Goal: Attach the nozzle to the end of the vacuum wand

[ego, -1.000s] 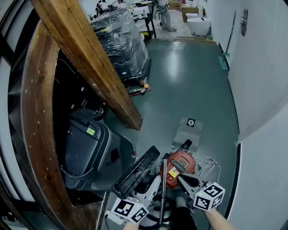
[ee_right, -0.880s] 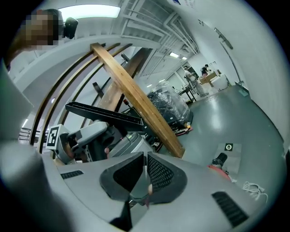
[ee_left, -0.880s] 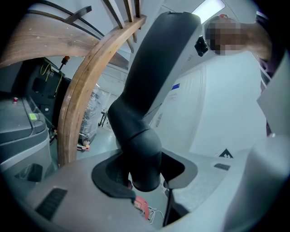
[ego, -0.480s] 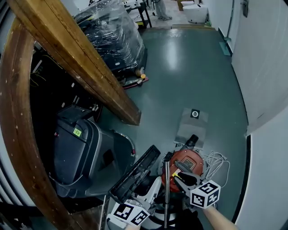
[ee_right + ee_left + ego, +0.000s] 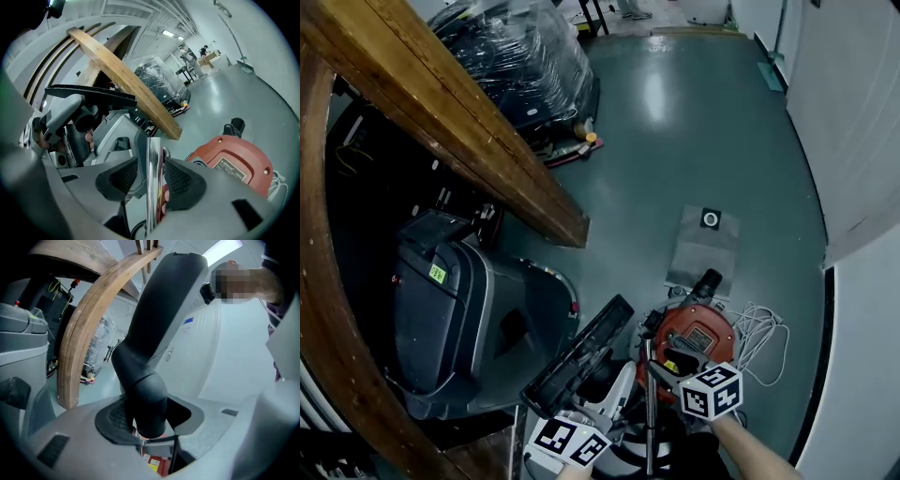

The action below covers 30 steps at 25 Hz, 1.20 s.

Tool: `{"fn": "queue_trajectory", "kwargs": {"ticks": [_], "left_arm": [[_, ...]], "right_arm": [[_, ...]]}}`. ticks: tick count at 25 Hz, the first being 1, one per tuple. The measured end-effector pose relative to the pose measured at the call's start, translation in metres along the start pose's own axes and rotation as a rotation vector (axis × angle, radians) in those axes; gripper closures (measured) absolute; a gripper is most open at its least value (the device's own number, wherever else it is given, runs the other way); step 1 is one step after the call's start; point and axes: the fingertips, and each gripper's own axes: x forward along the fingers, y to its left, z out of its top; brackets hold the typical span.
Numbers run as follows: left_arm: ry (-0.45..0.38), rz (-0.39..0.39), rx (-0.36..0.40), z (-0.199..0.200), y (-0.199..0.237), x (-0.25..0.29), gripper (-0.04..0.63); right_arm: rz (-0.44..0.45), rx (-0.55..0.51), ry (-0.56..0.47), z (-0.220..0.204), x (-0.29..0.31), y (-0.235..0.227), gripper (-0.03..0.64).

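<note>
Now left gripper [image 5: 150, 419] clamps nozzle [image 5: 157, 329]; right gripper [image 5: 151, 182] jaws just opened, wand [image 5: 152, 152] between them

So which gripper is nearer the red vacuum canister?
Right. The right gripper hovers at the red canister's near edge, its jaws just opened around the wand. The left gripper holds the nozzle farther left, beyond the wand.
</note>
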Motion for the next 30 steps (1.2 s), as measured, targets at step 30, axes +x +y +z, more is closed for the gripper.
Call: {"fn": "queue_trajectory", "kwargs": {"ticks": [30], "left_arm": [[0.189, -0.112, -0.179, -0.024, 0.013, 0.029, 0.423]], "right_arm": [[0.062, -0.093, 0.018, -0.006, 0.007, 0.032, 0.463]]}}
